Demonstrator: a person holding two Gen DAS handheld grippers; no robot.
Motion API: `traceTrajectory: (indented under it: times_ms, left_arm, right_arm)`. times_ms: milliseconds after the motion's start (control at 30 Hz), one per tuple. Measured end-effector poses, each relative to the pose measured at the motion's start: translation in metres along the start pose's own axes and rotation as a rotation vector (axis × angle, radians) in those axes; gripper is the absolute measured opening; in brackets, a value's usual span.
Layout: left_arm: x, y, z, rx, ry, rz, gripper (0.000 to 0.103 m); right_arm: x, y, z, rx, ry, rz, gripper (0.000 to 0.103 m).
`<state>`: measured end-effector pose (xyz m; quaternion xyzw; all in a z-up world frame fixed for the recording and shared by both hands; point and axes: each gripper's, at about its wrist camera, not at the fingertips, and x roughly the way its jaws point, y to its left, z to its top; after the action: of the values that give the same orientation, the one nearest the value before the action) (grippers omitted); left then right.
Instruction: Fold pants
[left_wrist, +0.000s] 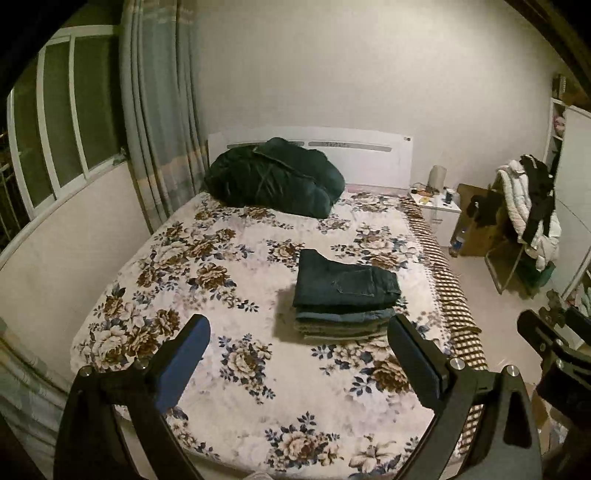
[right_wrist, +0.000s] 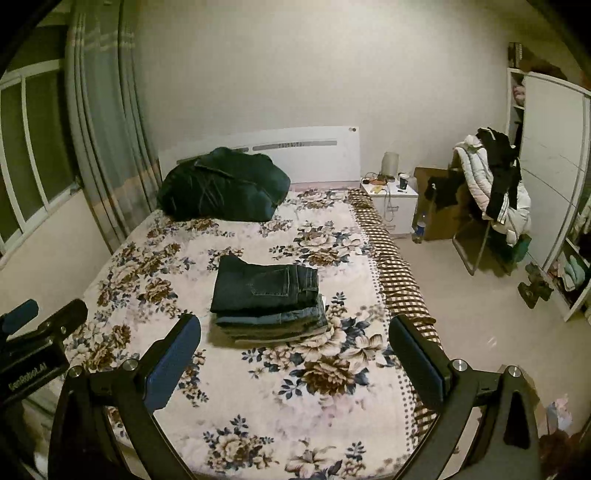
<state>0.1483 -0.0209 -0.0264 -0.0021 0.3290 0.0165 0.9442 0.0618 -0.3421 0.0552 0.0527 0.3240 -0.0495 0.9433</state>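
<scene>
We hold the left gripper (left_wrist: 299, 354) and right gripper (right_wrist: 295, 350) wide open, empty; the folded pants (right_wrist: 266, 291) lie ahead, nearer the right.

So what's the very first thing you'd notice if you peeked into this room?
Probably the neat stack of folded jeans in the middle of the big flowery bedspread, with both open grippers, left and right, held above the foot of the bed and holding nothing. Next, the dark puffy bundle heaped by the white headboard, and the chair piled with clothes near the wardrobe on the right.
</scene>
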Motion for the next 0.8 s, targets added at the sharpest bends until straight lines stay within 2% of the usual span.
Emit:
traceTrajectory:
  times_ms: [67, 300, 800]
  left_arm:
    - [-0.009, -0.001, -0.004, -0.003, 0.009, -0.002, 0.102]
    - [-0.031, -0.004, -0.013, -0.015, -0.008, 0.007, 0.102]
    - [-0.051, -0.01, -0.028, -0.03, -0.012, 0.015, 0.102]
  right_arm:
    - [-0.016, -0.001, -0.003, 0.002, -0.008, 0.003, 0.103]
    - [-0.053, -0.001, -0.007, -0.033, -0.03, 0.033, 0.103]
    - [-0.054, -0.007, 0.001, -0.069, -0.03, 0.069, 0.103]
